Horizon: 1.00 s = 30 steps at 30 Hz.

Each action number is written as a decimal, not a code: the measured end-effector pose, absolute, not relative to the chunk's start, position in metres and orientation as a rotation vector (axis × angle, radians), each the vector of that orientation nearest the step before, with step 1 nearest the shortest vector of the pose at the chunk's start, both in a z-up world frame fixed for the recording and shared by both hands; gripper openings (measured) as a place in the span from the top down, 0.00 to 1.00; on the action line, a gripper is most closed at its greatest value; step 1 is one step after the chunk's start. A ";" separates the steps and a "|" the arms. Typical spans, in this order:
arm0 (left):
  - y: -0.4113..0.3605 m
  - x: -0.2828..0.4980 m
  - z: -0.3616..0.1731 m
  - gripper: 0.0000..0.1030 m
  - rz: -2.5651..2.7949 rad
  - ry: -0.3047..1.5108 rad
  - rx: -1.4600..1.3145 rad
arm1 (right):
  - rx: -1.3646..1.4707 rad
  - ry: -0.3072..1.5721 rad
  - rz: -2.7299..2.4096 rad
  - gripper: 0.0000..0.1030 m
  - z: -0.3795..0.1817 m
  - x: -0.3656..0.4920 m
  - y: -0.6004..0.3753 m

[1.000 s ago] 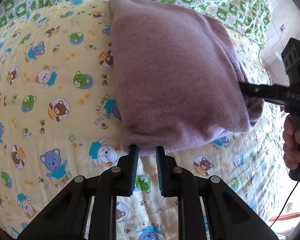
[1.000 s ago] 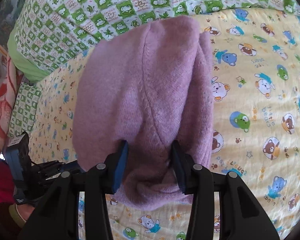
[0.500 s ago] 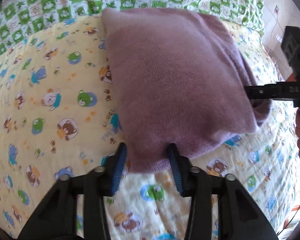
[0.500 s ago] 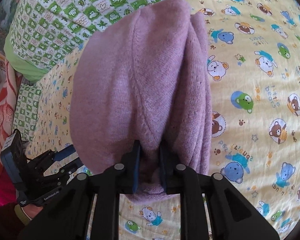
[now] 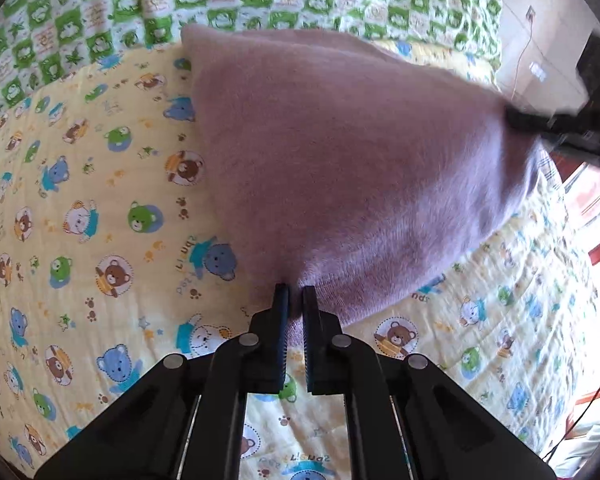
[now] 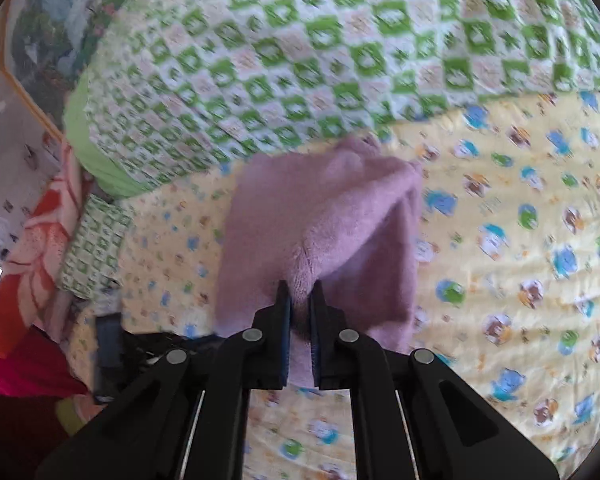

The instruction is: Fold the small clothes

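both grippers pinching the same purple knit garment (image 5: 360, 168). left gripper (image 5: 295, 294) has its jaws pressed onto the near edge, lower centre of the left wrist frame. right gripper (image 6: 300, 290) is clamped on a bunched fold, centre of the right wrist frame. garment is held up over the yellow bear-print sheet (image 5: 80, 208), far end down near the green checked quilt (image 6: 300, 40) at the top of the frame. in the left view the right gripper's tip (image 5: 528, 122) enters from the right edge, biting the garment's right side. right view is motion-blurred.
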<state>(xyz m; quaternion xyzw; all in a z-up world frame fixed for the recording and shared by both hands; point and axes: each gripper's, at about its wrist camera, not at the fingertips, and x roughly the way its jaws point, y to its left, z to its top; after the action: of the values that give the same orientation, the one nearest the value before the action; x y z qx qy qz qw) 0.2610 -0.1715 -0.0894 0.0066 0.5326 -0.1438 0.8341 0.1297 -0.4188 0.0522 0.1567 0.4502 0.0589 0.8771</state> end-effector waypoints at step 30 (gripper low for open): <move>-0.162 0.389 -0.028 0.73 -0.303 1.003 -0.130 | 0.384 0.811 0.084 0.70 0.031 0.214 -0.428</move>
<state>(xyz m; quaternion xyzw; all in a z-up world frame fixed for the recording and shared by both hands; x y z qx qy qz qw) 0.3889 -0.1624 -0.0281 -0.0618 0.4783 -0.1446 0.8640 0.2139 -0.4278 0.0309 0.1854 0.3920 0.0407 0.9002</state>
